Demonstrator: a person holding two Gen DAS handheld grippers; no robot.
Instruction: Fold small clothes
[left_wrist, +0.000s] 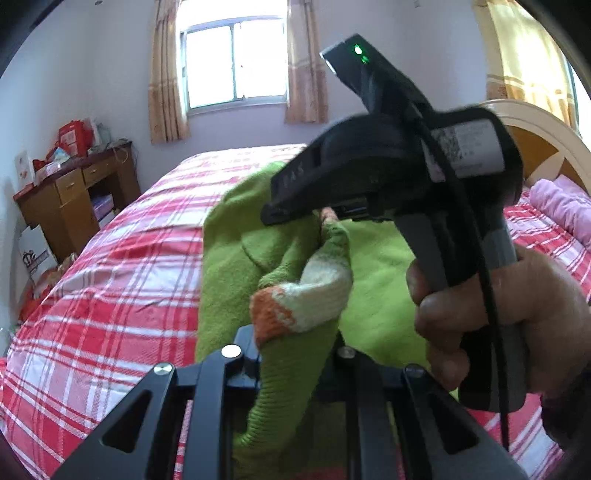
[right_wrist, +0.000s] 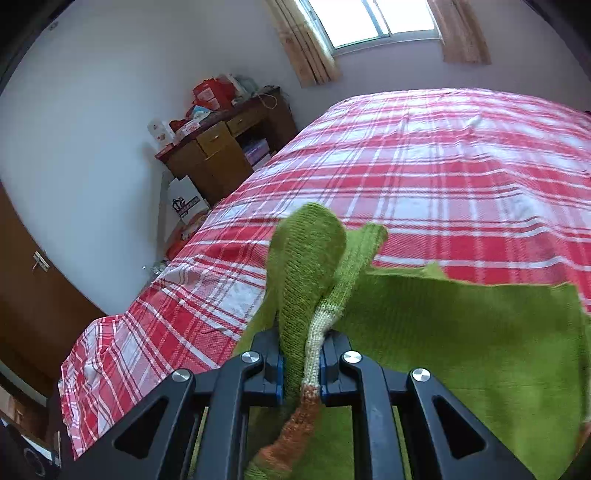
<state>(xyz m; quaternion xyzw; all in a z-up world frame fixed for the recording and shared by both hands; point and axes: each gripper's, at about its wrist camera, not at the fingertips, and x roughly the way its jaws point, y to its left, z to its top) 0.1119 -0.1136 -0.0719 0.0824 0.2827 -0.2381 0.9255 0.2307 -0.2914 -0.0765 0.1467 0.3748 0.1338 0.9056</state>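
Two grippers on one green knit garment (right_wrist: 461, 332), and I've got cloth in both. My right gripper (right_wrist: 301, 373) has its blue pads clamped tight on a bunched fold, green rib on one side and the cream-and-orange striped cuff (right_wrist: 314, 350) on the other, the knit rising in a loop above the fingertips. From the left wrist view, my left gripper (left_wrist: 295, 354) is nearly shut with a green fold and the striped cuff (left_wrist: 306, 299) pinched between its fingers, the fabric draping down past the jaws. The right gripper (left_wrist: 295, 210) sits just ahead in that view, its black nose dipping onto the same garment, with the person's hand (left_wrist: 517, 317) wrapped round its handle. Most of the garment's body lies flat on the bed, spread to the right of my right fingers, its far edge slightly lifted. Plenty of free bedspread (right_wrist: 443, 166) beyond and to the left, red-and-white plaid running to the far edge. A pink pillow (left_wrist: 565, 210) rests near the headboard (left_wrist: 543, 147). A wooden desk (right_wrist: 221, 155) piled with red boxes stands against the wall, and a curtained window (left_wrist: 236, 62) lights the room.
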